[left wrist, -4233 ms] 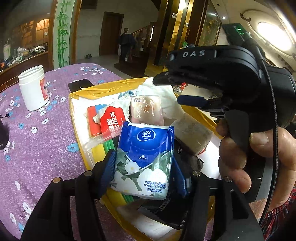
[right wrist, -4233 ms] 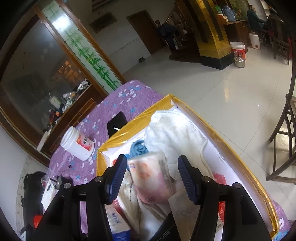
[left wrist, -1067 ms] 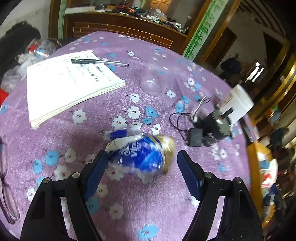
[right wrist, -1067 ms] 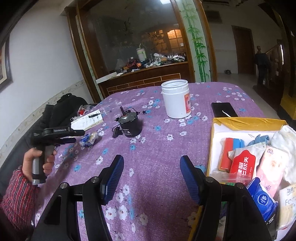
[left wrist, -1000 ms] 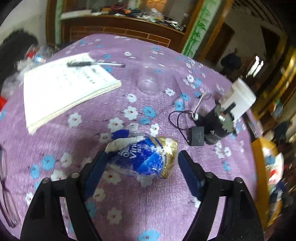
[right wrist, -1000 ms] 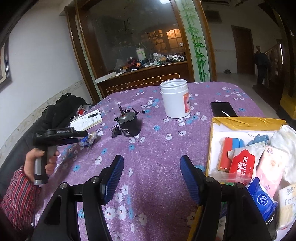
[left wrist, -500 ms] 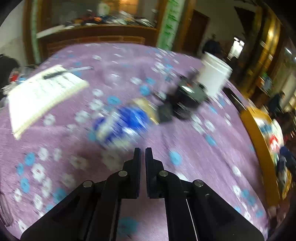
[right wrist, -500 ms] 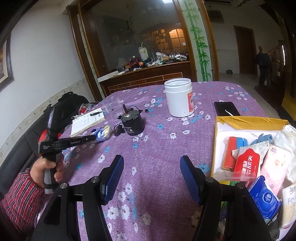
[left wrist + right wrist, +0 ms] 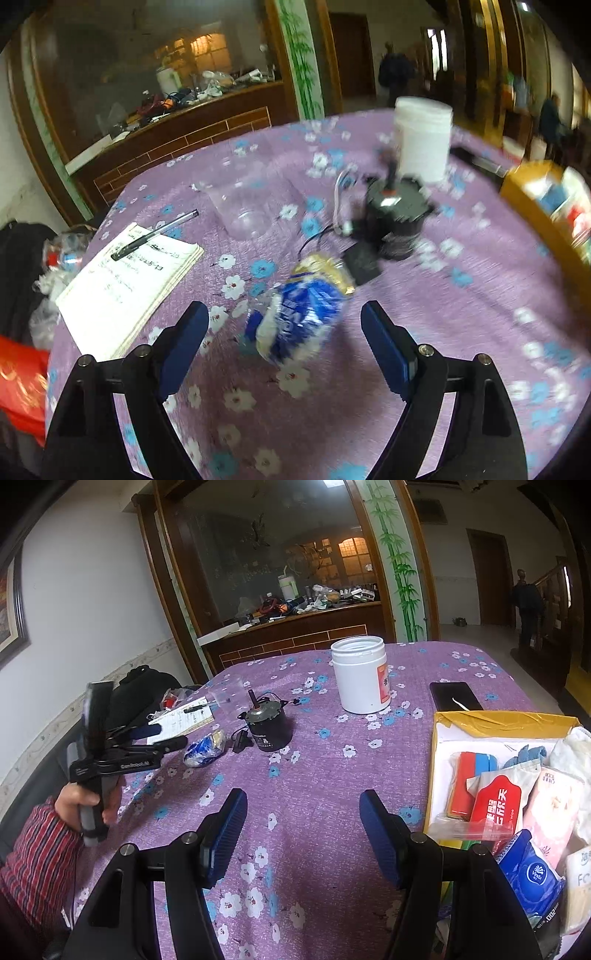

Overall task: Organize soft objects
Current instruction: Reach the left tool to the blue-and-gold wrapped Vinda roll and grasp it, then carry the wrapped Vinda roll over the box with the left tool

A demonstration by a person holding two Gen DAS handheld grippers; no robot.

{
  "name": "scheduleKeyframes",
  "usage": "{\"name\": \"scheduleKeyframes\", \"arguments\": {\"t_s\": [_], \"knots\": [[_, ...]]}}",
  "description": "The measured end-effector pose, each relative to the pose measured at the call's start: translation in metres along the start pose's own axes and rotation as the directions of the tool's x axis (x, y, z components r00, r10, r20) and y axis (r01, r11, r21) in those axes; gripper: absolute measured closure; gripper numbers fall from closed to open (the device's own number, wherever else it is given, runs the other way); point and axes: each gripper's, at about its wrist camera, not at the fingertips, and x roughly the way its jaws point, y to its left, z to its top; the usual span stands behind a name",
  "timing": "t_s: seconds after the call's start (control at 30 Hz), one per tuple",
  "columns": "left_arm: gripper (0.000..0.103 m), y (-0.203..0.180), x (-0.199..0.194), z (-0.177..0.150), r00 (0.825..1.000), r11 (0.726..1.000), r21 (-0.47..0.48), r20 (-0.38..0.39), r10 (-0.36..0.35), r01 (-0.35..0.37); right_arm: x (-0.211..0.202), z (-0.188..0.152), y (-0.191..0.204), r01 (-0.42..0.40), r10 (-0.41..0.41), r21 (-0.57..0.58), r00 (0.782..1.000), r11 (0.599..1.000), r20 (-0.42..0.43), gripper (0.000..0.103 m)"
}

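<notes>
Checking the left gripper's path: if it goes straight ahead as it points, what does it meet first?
Probably the blue tissue pack, lying between the open left gripper fingers' line on the tablecloth; depth is uncertain.

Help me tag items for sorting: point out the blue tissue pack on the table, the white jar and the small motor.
blue tissue pack (image 9: 299,317), left wrist view, middle of wrapper
white jar (image 9: 360,675), right wrist view, side wall
small motor (image 9: 267,727), right wrist view, black body
</notes>
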Motion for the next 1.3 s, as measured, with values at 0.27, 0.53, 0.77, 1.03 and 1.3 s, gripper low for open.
{"name": "scheduleKeyframes", "arguments": {"t_s": [0.27,0.53,0.77,1.03,1.3], "knots": [[0.057,0.002,0.040,-0.008,0.995,0.997,-0.073,-0.094,-0.034,0.027,0.002,-0.001,-0.001,0.000,0.000,0.006,1.000,1.000,-0.006,0.038],[0.062,-0.025,0.002,-0.023,0.991,0.983,-0.147,-0.064,-0.121,0.110,0.002,-0.001,0.000,-0.034,0.035,0.023,0.999,0.999,-0.010,0.038],[0.062,-0.105,-0.052,-0.021,0.960,0.960,-0.040,0.029,-0.277,0.278,0.011,-0.001,-0.017,-0.230,0.243,0.184,0.969,0.956,-0.052,0.039],[0.062,-0.176,-0.094,-0.008,0.906,0.909,0.077,0.082,-0.416,0.410,0.016,-0.003,-0.035,-0.317,0.348,0.313,0.936,0.895,-0.048,0.046],[0.062,-0.182,-0.090,0.008,0.903,0.906,0.006,0.081,-0.422,0.423,0.003,0.001,-0.031,-0.234,0.244,0.245,0.970,0.941,-0.014,0.084]]}}
